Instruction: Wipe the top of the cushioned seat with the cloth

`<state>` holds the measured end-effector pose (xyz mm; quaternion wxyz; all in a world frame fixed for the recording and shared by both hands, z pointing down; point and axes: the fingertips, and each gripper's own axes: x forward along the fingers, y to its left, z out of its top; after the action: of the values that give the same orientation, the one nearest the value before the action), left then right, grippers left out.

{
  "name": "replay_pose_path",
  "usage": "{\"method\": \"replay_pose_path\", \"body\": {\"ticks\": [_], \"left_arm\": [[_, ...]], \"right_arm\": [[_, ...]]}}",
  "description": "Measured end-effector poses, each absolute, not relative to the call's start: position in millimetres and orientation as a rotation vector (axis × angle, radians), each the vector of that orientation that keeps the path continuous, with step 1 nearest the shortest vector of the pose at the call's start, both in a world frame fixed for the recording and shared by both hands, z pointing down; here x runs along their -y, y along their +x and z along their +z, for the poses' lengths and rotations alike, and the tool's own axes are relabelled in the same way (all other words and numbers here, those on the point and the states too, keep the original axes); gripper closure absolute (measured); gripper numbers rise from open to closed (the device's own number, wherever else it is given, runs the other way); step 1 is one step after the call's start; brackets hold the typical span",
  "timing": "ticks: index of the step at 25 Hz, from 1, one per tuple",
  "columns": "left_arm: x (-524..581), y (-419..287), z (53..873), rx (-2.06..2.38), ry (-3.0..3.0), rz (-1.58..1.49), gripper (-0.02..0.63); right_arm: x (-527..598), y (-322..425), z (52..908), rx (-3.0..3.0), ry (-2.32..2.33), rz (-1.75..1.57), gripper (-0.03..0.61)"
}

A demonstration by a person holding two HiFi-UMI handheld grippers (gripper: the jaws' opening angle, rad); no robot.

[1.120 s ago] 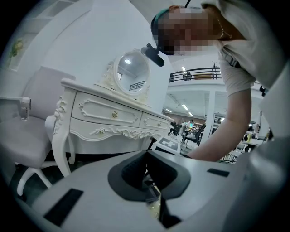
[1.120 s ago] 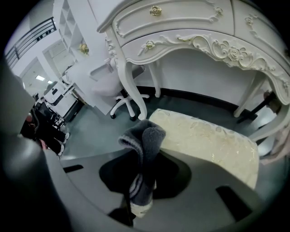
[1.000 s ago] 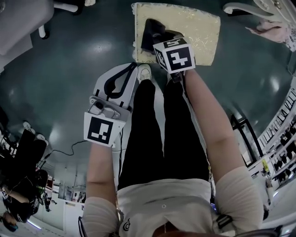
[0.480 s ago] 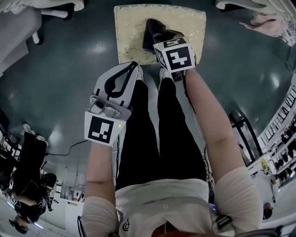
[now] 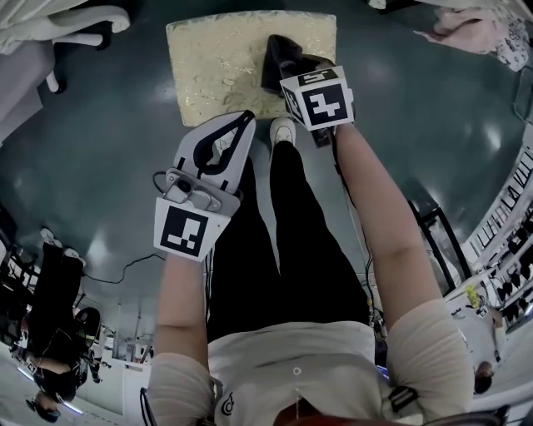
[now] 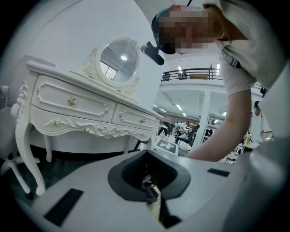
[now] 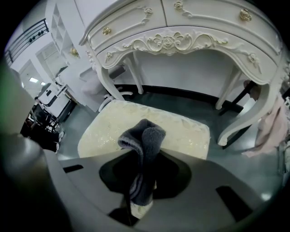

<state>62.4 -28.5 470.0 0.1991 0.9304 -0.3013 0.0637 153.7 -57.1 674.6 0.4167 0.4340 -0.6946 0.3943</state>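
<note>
The cushioned seat (image 5: pixel 216 58) is a cream, patterned square pad at the top of the head view. A dark grey cloth (image 5: pixel 279 56) sticks out over its right part. My right gripper (image 5: pixel 285 73) is shut on that cloth. In the right gripper view the cloth (image 7: pixel 146 140) stands bunched up between the jaws, with the seat (image 7: pixel 186 131) just beyond. I cannot tell whether the cloth touches the seat. My left gripper (image 5: pixel 236 122) hangs short of the seat's near edge, over the person's left leg. It is shut with nothing in it, and points off at the dresser in its own view (image 6: pixel 152 192).
A white carved dresser (image 7: pixel 190 31) stands right behind the seat, its curved legs (image 7: pixel 238 122) close to the pad. A pink cloth (image 7: pixel 272 120) hangs at the right. A white chair (image 5: pixel 75 21) is at far left. The person's shoe (image 5: pixel 283 130) is at the seat's near edge.
The cloth in my right gripper has gone from the seat's left part to its right part. The seat has slid left in the head view. The left gripper has stayed low and shut.
</note>
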Motion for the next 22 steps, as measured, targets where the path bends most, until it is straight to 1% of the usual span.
{"method": "replay_pose_path", "body": {"ticks": [5, 10, 18, 22], "left_arm": [[25, 92, 475, 0.825, 2.611, 0.208, 0.601], [13, 123, 484, 0.755, 2.645, 0.304, 0.601], [12, 155, 480, 0.792, 2.627, 0.208, 0.601], [2, 160, 482, 0.764, 2.635, 0.222, 0.601]], "right_arm": [[55, 188, 676, 1.739, 1.104, 0.99, 0.502], [49, 217, 678, 1.734, 1.108, 0.991, 0.502], [41, 258, 680, 1.703, 1.132, 0.987, 0.503], [35, 277, 678, 1.655, 1.151, 0.97, 0.503]]}}
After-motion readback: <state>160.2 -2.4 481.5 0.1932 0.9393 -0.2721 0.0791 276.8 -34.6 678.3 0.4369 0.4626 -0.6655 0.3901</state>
